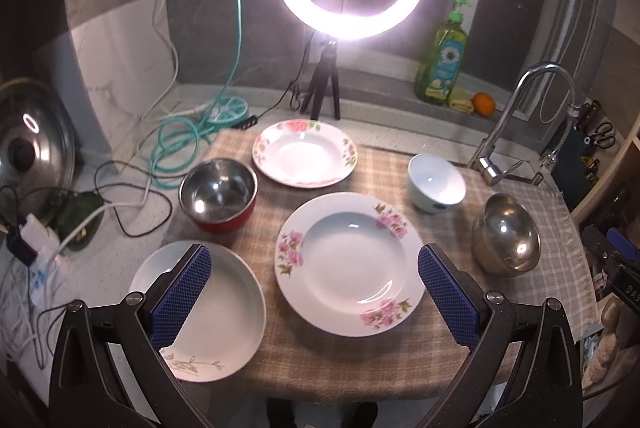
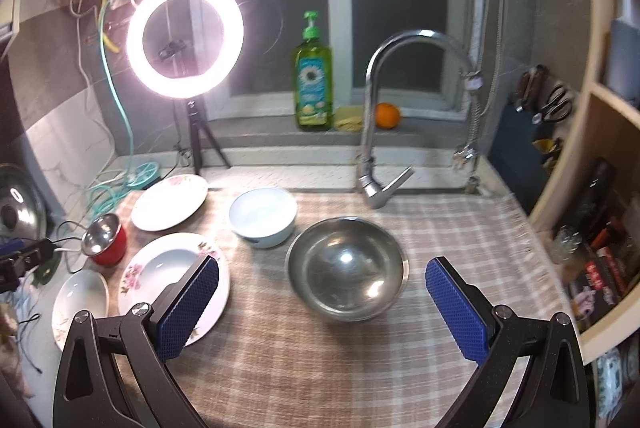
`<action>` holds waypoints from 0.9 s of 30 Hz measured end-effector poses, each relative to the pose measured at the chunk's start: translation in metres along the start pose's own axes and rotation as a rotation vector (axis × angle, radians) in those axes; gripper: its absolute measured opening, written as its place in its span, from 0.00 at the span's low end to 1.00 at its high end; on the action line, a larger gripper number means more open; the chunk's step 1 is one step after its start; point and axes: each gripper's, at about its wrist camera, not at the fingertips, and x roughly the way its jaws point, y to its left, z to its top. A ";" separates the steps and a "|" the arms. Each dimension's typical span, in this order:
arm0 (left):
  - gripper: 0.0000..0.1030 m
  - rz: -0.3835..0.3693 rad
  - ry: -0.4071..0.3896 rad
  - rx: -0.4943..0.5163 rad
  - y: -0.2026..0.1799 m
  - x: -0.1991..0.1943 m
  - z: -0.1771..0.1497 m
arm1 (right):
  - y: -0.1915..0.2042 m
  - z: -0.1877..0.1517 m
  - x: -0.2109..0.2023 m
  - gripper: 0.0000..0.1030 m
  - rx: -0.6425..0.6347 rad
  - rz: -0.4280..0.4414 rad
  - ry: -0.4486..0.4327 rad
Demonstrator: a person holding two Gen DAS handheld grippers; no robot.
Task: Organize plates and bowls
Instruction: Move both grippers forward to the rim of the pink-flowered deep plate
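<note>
Left gripper (image 1: 314, 292) gapes wide and empty — the white pink-flowered plate (image 1: 350, 264) lies between its pads. Right gripper (image 2: 322, 302), equally wide, frames the round stainless-steel bowl (image 2: 347, 268) on the checked cloth (image 2: 460, 228).

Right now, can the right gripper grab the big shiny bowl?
Probably yes. The right gripper is open, its fingers spread wider than the steel bowl, which sits straight ahead on the checked cloth. Nothing lies between them, and the white bowl behind stands apart.
</note>
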 end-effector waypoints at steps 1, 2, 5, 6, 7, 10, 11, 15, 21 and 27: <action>0.99 -0.008 0.016 -0.011 0.004 0.005 0.000 | -0.001 -0.001 0.003 0.99 0.007 0.025 0.010; 0.99 -0.015 0.031 -0.017 0.008 0.011 -0.001 | 0.000 -0.002 0.010 0.99 0.019 0.065 0.031; 0.99 -0.032 0.083 -0.027 0.017 0.029 -0.002 | 0.007 -0.006 0.025 0.99 0.034 0.130 0.077; 0.99 -0.034 0.094 -0.028 0.020 0.034 -0.002 | 0.010 -0.008 0.029 0.99 0.035 0.148 0.090; 0.99 -0.033 0.109 -0.026 0.022 0.040 -0.002 | 0.013 -0.009 0.033 0.99 0.035 0.164 0.104; 0.94 -0.035 0.150 -0.014 0.027 0.058 -0.001 | 0.023 -0.015 0.048 0.96 0.028 0.204 0.150; 0.92 -0.042 0.170 -0.011 0.028 0.065 0.000 | 0.027 -0.018 0.055 0.93 0.024 0.211 0.169; 0.90 -0.066 0.223 -0.022 0.037 0.088 0.004 | 0.036 -0.026 0.071 0.83 0.044 0.256 0.242; 0.80 -0.118 0.278 -0.018 0.045 0.111 0.010 | 0.044 -0.037 0.097 0.73 0.083 0.288 0.315; 0.60 -0.187 0.339 -0.025 0.053 0.135 0.013 | 0.045 -0.046 0.125 0.47 0.158 0.323 0.399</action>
